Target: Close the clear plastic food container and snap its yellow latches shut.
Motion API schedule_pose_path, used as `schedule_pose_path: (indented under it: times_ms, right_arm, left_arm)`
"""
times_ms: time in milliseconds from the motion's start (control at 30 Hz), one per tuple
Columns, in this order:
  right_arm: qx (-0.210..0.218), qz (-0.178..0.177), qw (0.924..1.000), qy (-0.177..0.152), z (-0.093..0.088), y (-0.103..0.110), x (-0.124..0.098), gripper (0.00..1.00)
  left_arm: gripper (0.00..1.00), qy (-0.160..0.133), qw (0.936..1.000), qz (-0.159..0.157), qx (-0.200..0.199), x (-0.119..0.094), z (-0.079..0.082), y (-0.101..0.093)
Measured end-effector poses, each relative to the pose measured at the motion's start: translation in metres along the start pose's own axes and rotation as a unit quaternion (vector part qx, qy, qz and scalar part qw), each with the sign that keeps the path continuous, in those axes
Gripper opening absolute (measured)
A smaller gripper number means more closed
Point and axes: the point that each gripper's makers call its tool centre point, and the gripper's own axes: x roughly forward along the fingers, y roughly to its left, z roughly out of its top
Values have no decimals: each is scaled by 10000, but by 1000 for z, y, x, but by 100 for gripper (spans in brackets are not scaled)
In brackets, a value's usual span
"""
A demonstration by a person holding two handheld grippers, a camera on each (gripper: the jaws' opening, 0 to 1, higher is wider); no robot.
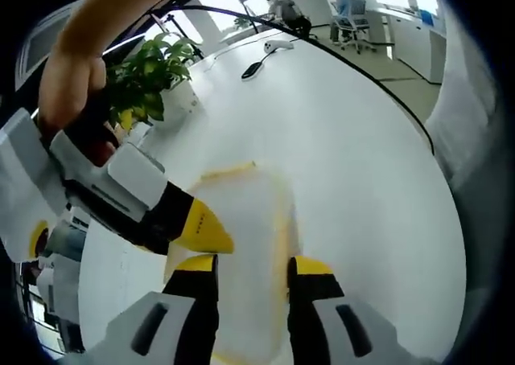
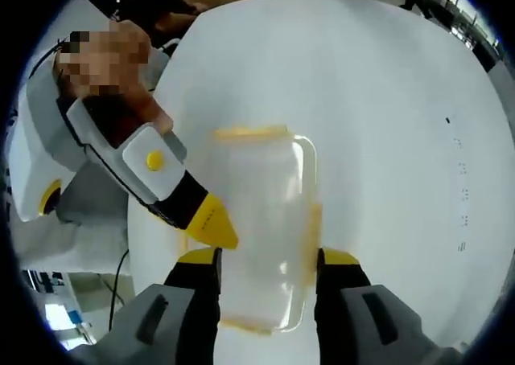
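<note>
Left gripper view: clear container [image 1: 245, 244] lies flat on the white desk [image 1: 362, 156], lid seems on, yellow trim round its rim. Left tongs [image 1: 253, 270] straddle the near end of the container, jaws apart, gripping nothing that I can tell; contact with the sides is too blurred to call. Right tongs [image 1: 211, 235] come in from the side, yellow tip at the container's edge, jaw gap not readable here. A potted plant [image 1: 149, 79] stands well beyond the container, and a dark flat object [image 1: 252, 70] farther off still.

Right gripper view: container [image 2: 261, 236] again flat on the desk [image 2: 386, 100], one yellow latch [image 2: 249, 130] along its far end, another [image 2: 312, 220] down one long side, a third hinted at the near end. Whether they are snapped down I cannot tell. Right tongs [image 2: 269, 260] are parted wide over the container's near half, holding nothing. The left tongs' yellow tip [image 2: 213, 223] sits at the container's other long side.

Handling, judged: thin clear plastic, looks empty, so light and likely to skate on the smooth desk. Walls flex; lid is slick. Best to pin the lid with one tip and press each latch at its middle, against the rim, not the wall.
</note>
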Motion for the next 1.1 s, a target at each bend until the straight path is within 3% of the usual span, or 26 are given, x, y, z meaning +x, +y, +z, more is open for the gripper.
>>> schedule_pose_path:
  times_ms: [233,300,367,467,700,867,1100]
  right_arm:
    - [82,-30,9996,-253,-5,-1,1,43]
    - [96,-75,9993,-340,-5,-3,1,43]
    - [98,-179,9991,-372,-6,-4,-1,43]
    - [45,-333,9987,-379,-4,-4,-2,44]
    - [88,-693,9958,-599,-6,-3,-5,44]
    - [128,-873,9943,-606,-3,-1,-4,43]
    - [84,-991,9930,-644,0,-3,-3,43]
  left_arm:
    - [27,114,9999,-14,71,0,0,-2]
    - [27,54,10000,-77,-29,1,0,-2]
    - [27,-31,9987,-203,-463,0,2,-2]
    - [28,-1,9994,-209,-266,0,2,0]
    - [28,-92,9992,-216,-333,3,4,-1]
    - [28,-213,9956,-360,-843,2,6,2]
    - [28,-281,9949,-429,-873,2,6,-1]
